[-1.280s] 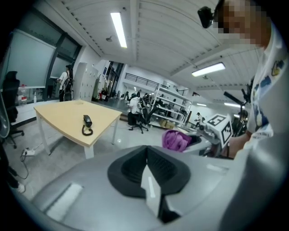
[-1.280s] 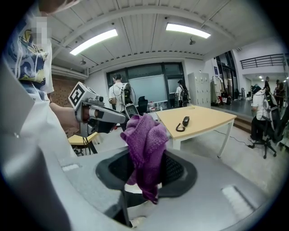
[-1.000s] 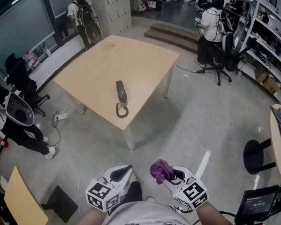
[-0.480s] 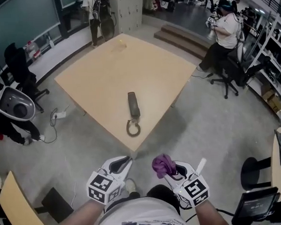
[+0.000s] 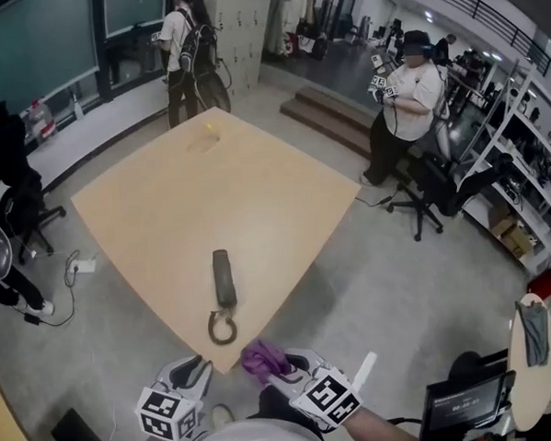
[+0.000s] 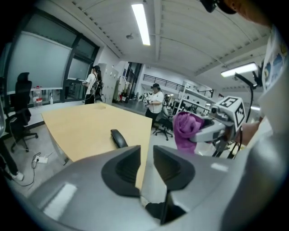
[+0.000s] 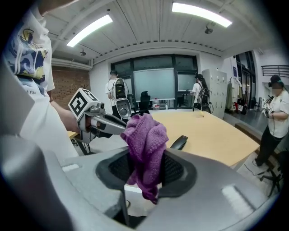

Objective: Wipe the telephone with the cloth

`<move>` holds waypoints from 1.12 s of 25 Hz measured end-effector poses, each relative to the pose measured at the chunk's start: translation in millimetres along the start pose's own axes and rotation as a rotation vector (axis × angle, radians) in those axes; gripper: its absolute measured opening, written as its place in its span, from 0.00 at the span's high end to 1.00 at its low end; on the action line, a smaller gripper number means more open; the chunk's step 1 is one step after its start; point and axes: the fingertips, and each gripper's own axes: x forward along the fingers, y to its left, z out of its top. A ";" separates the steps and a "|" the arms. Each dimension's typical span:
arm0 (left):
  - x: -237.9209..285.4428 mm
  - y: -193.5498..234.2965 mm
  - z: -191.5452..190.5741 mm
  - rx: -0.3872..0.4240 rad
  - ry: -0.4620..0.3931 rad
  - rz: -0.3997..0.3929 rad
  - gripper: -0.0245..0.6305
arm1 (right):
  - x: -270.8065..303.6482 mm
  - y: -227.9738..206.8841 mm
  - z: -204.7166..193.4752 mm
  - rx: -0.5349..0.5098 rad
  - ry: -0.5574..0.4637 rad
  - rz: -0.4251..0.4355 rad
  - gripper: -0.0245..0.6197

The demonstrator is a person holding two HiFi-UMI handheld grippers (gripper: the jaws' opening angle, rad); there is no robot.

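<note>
My right gripper point(image 7: 146, 171) is clamped on the purple cloth point(image 7: 144, 140). The cloth stands bunched above the jaws, and a tail of it hangs below them. My left gripper point(image 6: 145, 162) holds nothing. Its jaws have just been opening and stand a narrow gap apart, with only the desk edge showing through that gap. In the head view both grippers sit side by side, close to my body. They are over the floor, just short of the near corner of the desk point(image 5: 164, 202).

The telephone point(image 5: 223, 278) is a dark handset lying flat on the desk near that corner. Its coiled cord point(image 5: 222, 328) curls into a loop at the end nearest me, close to the desk edge. I see only the handset and cord, no base unit. Both gripper views show the handset ahead of the jaws and apart from them, and the cloth touches nothing but my right gripper.

By my reading, the cloth is in hand but no wiping has begun. I have yet to bring the cloth onto the handset and rub along it. The free left gripper is probably there to steady the handset while I do.
</note>
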 end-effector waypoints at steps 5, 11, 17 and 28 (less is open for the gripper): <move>45.2 12.2 15.5 -0.005 0.005 0.052 0.81 | 16.0 -53.2 9.5 -0.044 -0.002 0.047 0.75; 84.5 33.3 24.9 -0.024 0.038 0.123 0.78 | 42.2 -91.3 19.7 -0.065 0.022 0.111 0.75; 115.5 54.9 7.4 -0.094 0.084 0.234 0.70 | 86.6 -114.8 14.5 -0.127 0.092 0.198 0.75; 156.0 75.7 -13.8 -0.133 0.142 0.370 0.58 | 144.8 -147.2 -20.6 -0.166 0.225 0.282 0.75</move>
